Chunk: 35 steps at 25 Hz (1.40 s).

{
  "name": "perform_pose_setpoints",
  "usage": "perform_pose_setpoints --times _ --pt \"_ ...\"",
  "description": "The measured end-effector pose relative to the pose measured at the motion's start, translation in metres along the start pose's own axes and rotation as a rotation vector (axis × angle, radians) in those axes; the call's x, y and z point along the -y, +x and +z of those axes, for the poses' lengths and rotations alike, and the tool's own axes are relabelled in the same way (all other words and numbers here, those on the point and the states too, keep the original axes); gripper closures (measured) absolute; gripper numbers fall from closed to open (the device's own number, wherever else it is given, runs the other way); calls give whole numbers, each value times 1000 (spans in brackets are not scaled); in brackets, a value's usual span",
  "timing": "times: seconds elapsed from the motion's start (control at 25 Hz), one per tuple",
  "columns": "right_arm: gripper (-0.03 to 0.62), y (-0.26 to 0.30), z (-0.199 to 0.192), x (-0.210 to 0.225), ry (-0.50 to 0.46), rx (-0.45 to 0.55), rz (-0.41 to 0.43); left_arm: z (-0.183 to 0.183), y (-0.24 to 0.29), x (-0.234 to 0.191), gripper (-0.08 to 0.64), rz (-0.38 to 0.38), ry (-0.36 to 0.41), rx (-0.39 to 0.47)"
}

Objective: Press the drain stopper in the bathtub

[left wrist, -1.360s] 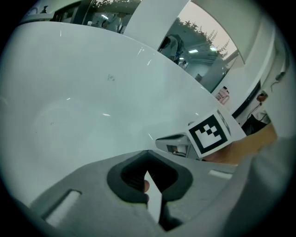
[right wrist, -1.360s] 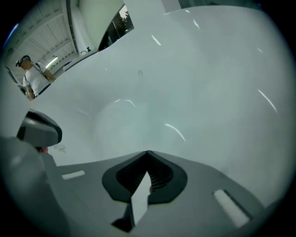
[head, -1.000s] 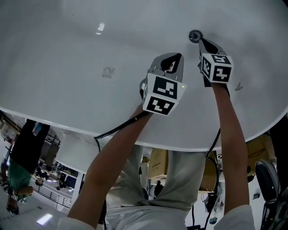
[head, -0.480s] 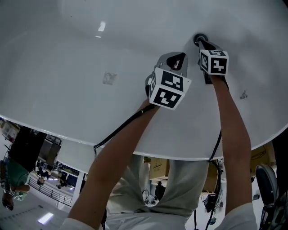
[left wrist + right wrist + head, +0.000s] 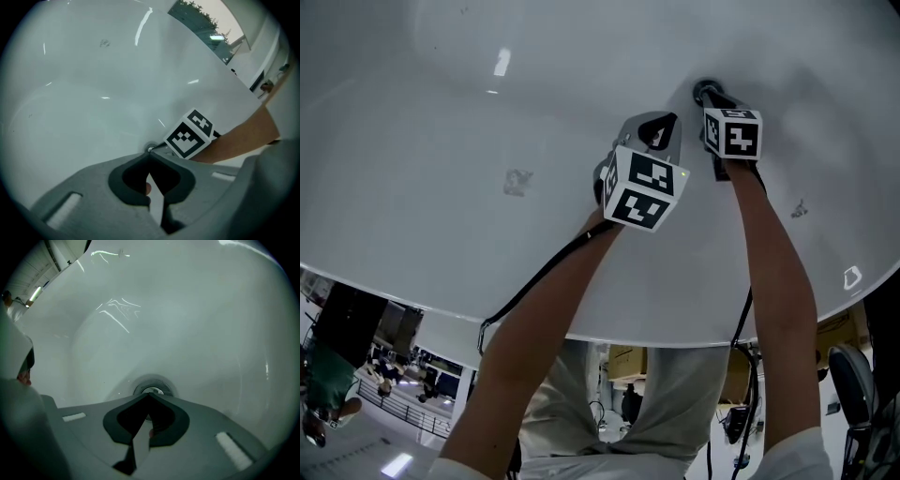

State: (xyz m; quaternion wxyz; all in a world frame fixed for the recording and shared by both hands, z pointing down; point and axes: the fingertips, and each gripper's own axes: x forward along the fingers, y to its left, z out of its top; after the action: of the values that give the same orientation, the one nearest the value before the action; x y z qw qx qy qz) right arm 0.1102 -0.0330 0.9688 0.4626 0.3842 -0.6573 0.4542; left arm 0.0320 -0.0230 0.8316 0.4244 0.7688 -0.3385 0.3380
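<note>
A person leans over a white bathtub [image 5: 441, 112] with a gripper in each hand. The right gripper [image 5: 150, 395], its fingers closed tip to tip and holding nothing, points at the round metal drain stopper [image 5: 153, 389] in the tub floor, the tips lying over the stopper's near edge. Just beside it, the left gripper [image 5: 149, 153] hangs above the bare tub floor, its fingers likewise shut and empty, with the right gripper's marker cube [image 5: 191, 134] close ahead.
</note>
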Motion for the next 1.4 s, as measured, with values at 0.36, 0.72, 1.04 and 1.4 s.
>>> perform_pose_setpoints --times 0.36,0.72,1.04,1.4 --pt "589 -13 3 -5 -10 -7 -32 15 -12 2 561 9 50 2" --pt "589 -69 20 -33 32 76 1 40 -52 27 561 16 55 20" --pt "589 -143 54 -52 60 176 23 71 -103 53 561 23 48 67" --pt "589 -229 54 -71 14 209 59 108 -169 88 561 21 65 125"
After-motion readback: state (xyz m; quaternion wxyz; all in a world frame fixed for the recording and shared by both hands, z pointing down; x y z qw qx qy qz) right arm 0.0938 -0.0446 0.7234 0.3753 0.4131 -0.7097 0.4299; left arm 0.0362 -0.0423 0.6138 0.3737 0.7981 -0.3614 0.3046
